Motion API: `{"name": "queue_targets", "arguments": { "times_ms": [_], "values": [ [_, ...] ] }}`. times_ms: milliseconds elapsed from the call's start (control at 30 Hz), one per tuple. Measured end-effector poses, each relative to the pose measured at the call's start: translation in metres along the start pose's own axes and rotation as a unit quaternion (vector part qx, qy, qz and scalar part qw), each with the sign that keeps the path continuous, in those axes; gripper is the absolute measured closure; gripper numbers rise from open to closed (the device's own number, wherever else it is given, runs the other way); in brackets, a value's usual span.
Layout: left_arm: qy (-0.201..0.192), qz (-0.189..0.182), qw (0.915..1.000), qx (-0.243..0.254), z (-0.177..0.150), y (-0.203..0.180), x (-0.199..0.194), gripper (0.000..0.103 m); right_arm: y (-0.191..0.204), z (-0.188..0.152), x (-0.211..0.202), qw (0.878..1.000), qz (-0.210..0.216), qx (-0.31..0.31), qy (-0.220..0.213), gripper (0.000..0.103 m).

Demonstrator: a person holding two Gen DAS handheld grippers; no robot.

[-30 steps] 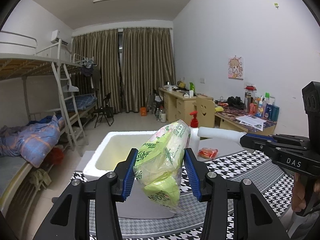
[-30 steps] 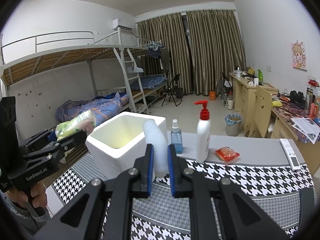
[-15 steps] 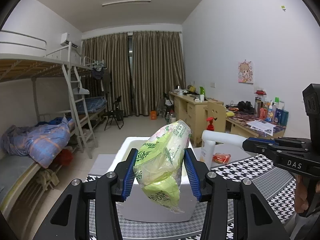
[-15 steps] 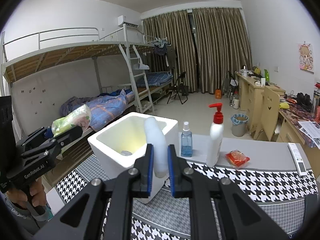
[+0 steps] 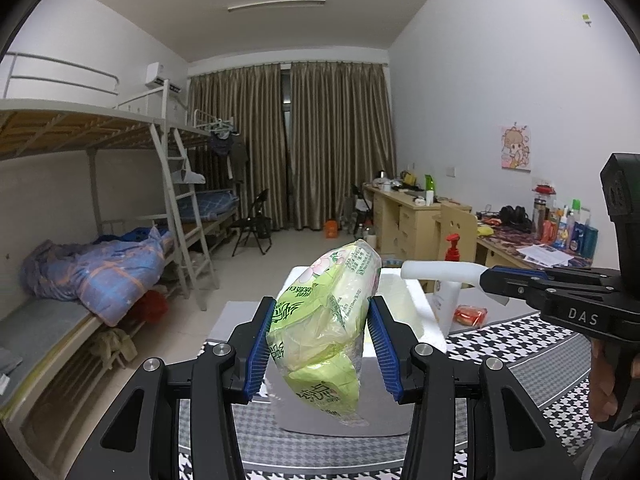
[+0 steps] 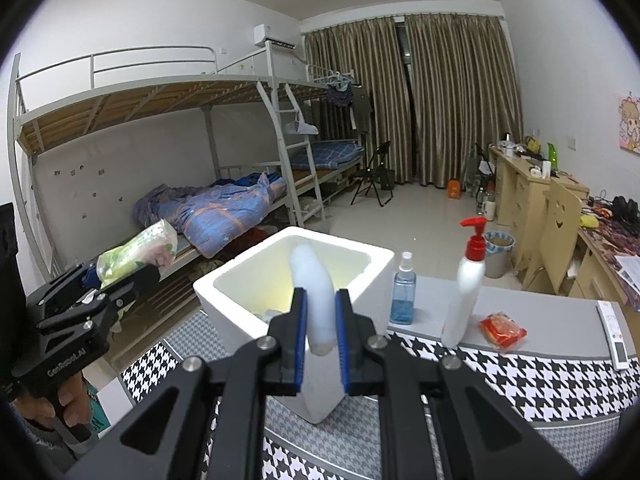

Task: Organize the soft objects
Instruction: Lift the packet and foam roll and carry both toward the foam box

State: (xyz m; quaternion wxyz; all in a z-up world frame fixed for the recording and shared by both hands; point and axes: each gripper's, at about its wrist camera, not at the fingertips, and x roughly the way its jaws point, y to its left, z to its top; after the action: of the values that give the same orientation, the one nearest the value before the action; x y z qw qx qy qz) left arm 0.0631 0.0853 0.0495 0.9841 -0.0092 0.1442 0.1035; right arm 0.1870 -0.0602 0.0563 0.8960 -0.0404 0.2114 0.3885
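Foam box (image 6: pixel 240 280) on table (image 6: pixel 560 384), spray bottle (image 6: pixel 403 292) right of it, pump bottle (image 6: pixel 464 280) further right, packet (image 6: pixel 502 330) beside remote (image 6: pixel 612 334).

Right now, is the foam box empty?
Not empty. The right wrist view shows a small pale item on the foam box's floor; what it is cannot be told.

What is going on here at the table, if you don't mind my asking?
A person is tidying soft items with a handheld claw in each hand. The left claw is clamped on a green plastic tissue pack, and the right claw is clamped on a white foam tube. Both are held near an open white foam box on the houndstooth-covered table. The box looks like the likely destination. A pump bottle, a blue spray bottle and a red packet stand beside it.
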Motion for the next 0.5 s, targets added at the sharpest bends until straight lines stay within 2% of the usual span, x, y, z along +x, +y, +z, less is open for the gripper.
{"name": "queue_targets", "arguments": {
  "times_ms": [500],
  "values": [
    [0.009, 0.02, 0.9997, -0.014, -0.004, 0.011, -0.001, 0.055, 0.02, 0.004, 0.022, 1.0, 0.013, -0.007, 0.017, 0.086]
  ]
}}
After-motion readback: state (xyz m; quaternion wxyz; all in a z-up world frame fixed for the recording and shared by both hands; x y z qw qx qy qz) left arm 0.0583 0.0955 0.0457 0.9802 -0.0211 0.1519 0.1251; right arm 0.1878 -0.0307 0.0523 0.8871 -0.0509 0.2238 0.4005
